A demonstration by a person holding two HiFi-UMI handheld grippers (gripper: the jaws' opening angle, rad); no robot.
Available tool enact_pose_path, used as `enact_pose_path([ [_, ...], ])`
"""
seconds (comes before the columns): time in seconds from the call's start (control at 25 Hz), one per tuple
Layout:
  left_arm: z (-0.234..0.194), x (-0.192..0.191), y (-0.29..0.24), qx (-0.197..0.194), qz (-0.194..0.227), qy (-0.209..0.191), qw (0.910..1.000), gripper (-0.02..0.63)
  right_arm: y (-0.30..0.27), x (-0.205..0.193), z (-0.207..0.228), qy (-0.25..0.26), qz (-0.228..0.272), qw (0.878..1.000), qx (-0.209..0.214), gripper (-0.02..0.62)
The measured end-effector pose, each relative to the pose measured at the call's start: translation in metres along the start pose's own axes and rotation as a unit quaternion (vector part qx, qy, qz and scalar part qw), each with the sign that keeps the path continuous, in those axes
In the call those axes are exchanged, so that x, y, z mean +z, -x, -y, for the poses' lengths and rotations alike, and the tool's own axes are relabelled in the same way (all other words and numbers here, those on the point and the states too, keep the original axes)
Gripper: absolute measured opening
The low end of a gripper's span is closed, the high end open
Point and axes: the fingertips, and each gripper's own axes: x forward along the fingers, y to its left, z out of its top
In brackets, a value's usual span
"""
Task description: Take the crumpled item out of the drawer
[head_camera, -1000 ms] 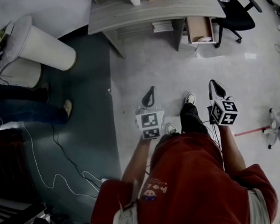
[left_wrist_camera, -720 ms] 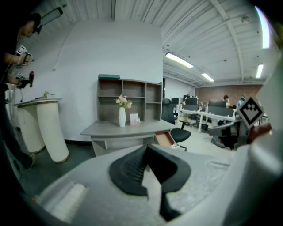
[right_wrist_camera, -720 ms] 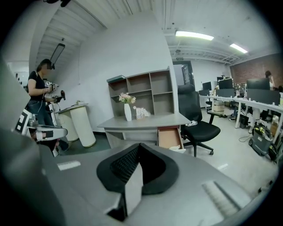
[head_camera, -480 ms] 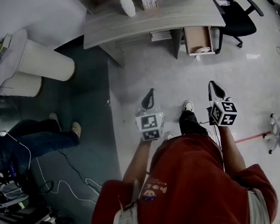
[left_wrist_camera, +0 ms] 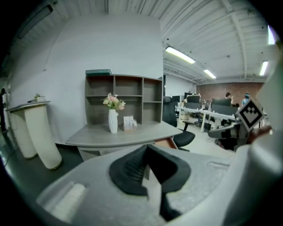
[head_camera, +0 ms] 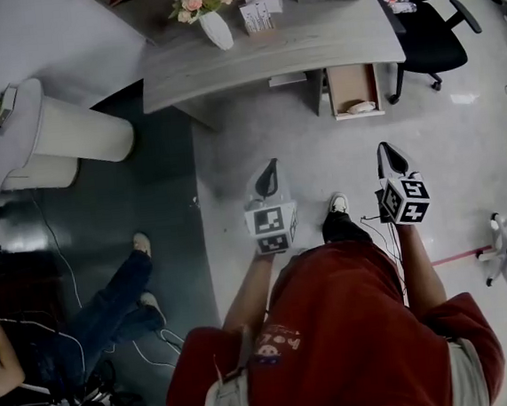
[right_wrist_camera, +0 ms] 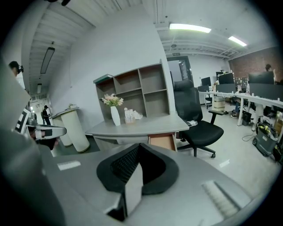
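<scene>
The grey desk [head_camera: 309, 40] stands ahead across the floor, with its wooden drawer [head_camera: 350, 86] pulled open at the right end. A pale crumpled item [head_camera: 362, 107] lies at the drawer's front. My left gripper [head_camera: 271, 164] and right gripper [head_camera: 383, 148] are held side by side at waist height, well short of the desk, both shut and empty. In the left gripper view the left gripper [left_wrist_camera: 146, 148] points at the desk and the drawer [left_wrist_camera: 165, 142] shows as a brown edge. In the right gripper view the drawer front [right_wrist_camera: 162, 141] sits just beyond the right gripper [right_wrist_camera: 139, 148].
A white vase of flowers [head_camera: 211, 19] and small boxes [head_camera: 256, 13] stand on the desk below a shelf unit [right_wrist_camera: 137, 90]. A black office chair [head_camera: 424, 25] is right of the drawer. A white pedestal [head_camera: 59, 127] is at left. Someone's jeans-clad legs [head_camera: 112, 305] and cables [head_camera: 58, 261] are on the dark floor.
I have walked closer to the desk, so the vase and desktop have come into the head view. The legs at left have shifted lower in the frame. Both grippers stay shut, held the same.
</scene>
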Motion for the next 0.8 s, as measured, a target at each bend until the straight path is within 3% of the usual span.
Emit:
enact_pose_path([
  [0.24,0.012,0.019,-0.050,0.005,-0.007,0.024,0.9997,-0.002,-0.028,0.016,0.042,-0.002,-0.009,1.000,0.004,0.000],
  [0.44,0.028,0.031,-0.084,0.005,-0.017,0.021,0.9996,-0.003,-0.045,0.026,0.077,0.001,-0.016,1.000,0.007,0.000],
  [0.8,0.041,0.042,-0.123,0.011,-0.022,0.038,0.9990,-0.002,-0.075,0.037,0.108,-0.001,-0.025,1.000,0.014,0.000],
])
